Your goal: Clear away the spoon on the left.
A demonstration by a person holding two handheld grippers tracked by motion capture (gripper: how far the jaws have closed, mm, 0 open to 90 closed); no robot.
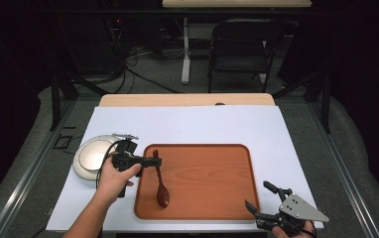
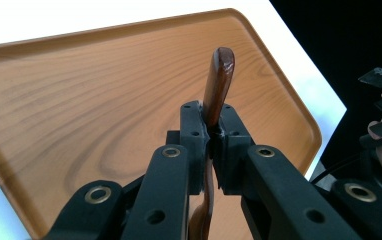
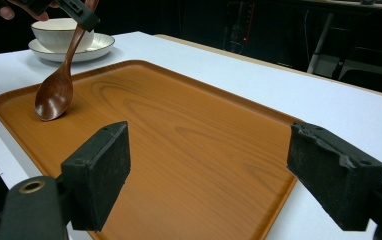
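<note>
A dark wooden spoon (image 1: 161,188) stands tilted at the left of the wooden tray (image 1: 212,198), bowl touching it, handle pinched near its top between the left gripper's (image 1: 154,161) fingers (image 2: 195,135). Held so high, it might pivot or slip. At lower right, the right gripper's (image 1: 262,201) fingers (image 3: 99,175) are spread, empty.

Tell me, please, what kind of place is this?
Probably a recording studio or lab, not a home: a white table carrying a wooden tray stands amid dark curtains, with loose cables and a folding chair behind.
</note>
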